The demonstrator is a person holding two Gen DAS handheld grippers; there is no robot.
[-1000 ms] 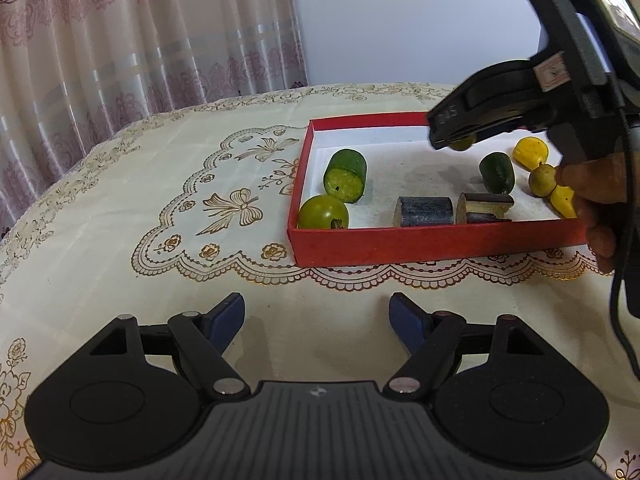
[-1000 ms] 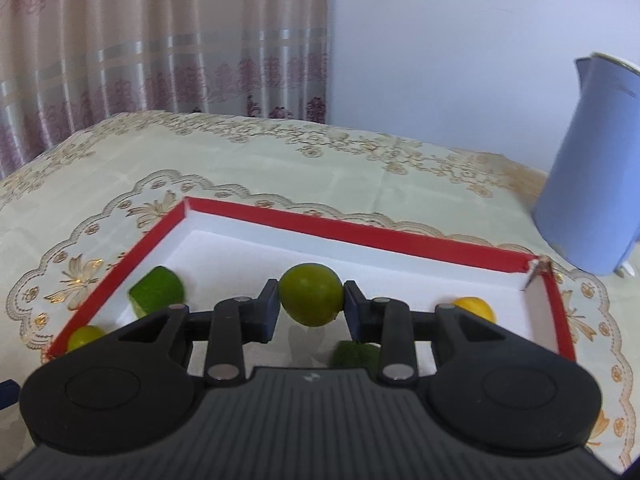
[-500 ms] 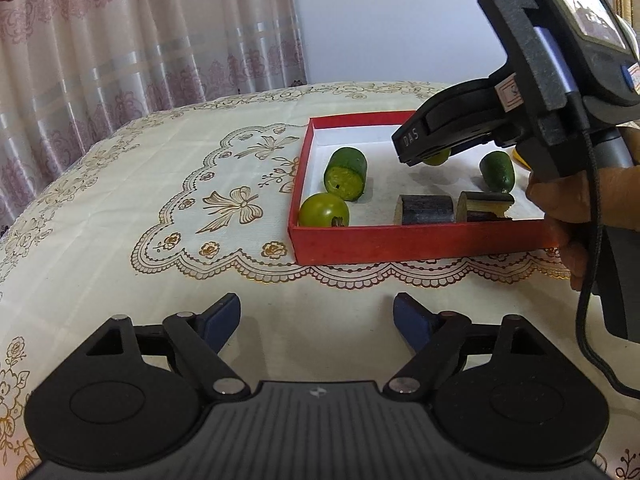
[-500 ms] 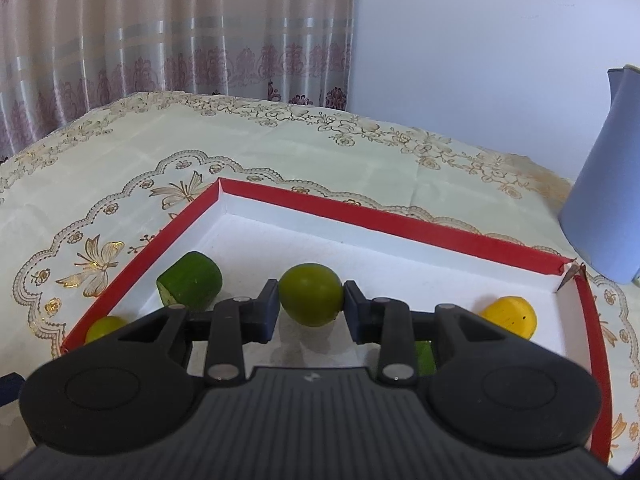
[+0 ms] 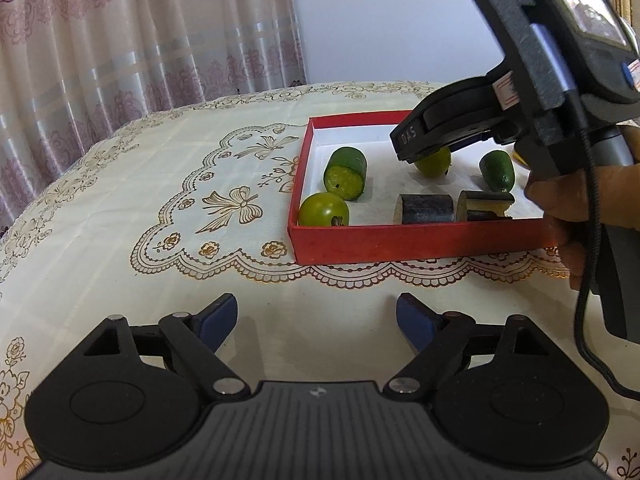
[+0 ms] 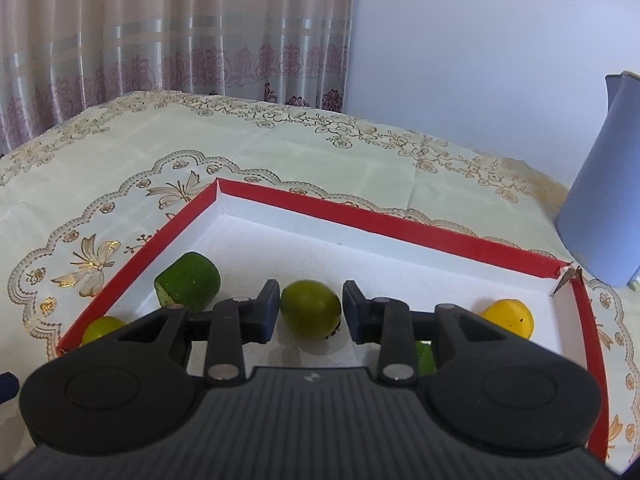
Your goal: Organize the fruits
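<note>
A red box (image 5: 400, 244) with a white floor holds the fruit. My right gripper (image 6: 310, 312) is inside it, shut on a green lime (image 6: 310, 312). The lime sits low between the blue pads (image 6: 268, 312), at or just above the floor. From the left wrist view, the right gripper's black fingers (image 5: 420, 140) cover the top of the lime (image 5: 434, 162). My left gripper (image 5: 316, 316) hovers over the tablecloth in front of the box. Its jaws are opening, with nothing between them.
Also in the box are a cut green piece (image 5: 346, 174), a green tomato (image 5: 324, 210), two dark cut pieces (image 5: 424, 209), a dark green fruit (image 5: 497, 170) and a yellow fruit (image 6: 508, 318). A blue kettle (image 6: 600, 208) stands at the right. A hand (image 5: 560, 196) holds the right gripper.
The right gripper has carried the lime leftward and lower into the box. The lime now sits lower between its pads. The left jaws have spread a little wider.
</note>
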